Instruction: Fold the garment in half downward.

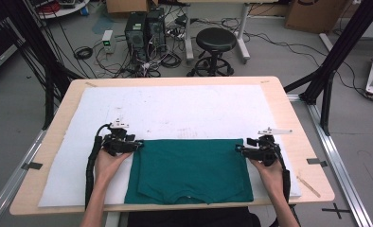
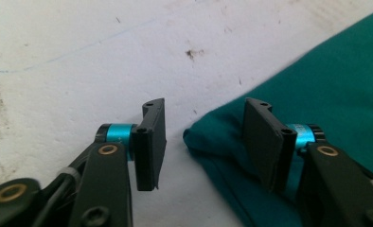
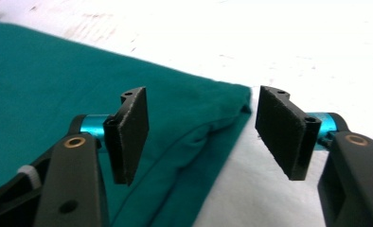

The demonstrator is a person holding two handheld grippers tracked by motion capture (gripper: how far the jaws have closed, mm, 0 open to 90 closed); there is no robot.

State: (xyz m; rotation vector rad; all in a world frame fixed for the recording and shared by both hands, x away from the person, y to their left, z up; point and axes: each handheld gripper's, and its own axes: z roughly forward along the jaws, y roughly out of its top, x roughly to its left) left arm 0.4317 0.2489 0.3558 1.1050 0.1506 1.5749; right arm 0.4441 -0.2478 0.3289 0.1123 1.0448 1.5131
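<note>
A folded dark green shirt (image 1: 191,170) lies flat on the white mat (image 1: 175,111), its collar toward the near edge. My left gripper (image 1: 138,144) hovers at the shirt's far left corner (image 2: 199,137), jaws open, with the corner lying below the gap and no pad pressing on it. At the far right corner (image 3: 232,101) my right gripper (image 1: 239,149) stands open too, the cloth's edge beneath and between its pads (image 3: 130,135). Nothing is pinched in either one.
The mat covers most of a wooden table (image 1: 296,137). Beyond the table's far edge stand a black stool (image 1: 215,40), computer towers (image 1: 144,28) and tangled cables on the floor. Black frame posts (image 1: 333,56) rise at both sides.
</note>
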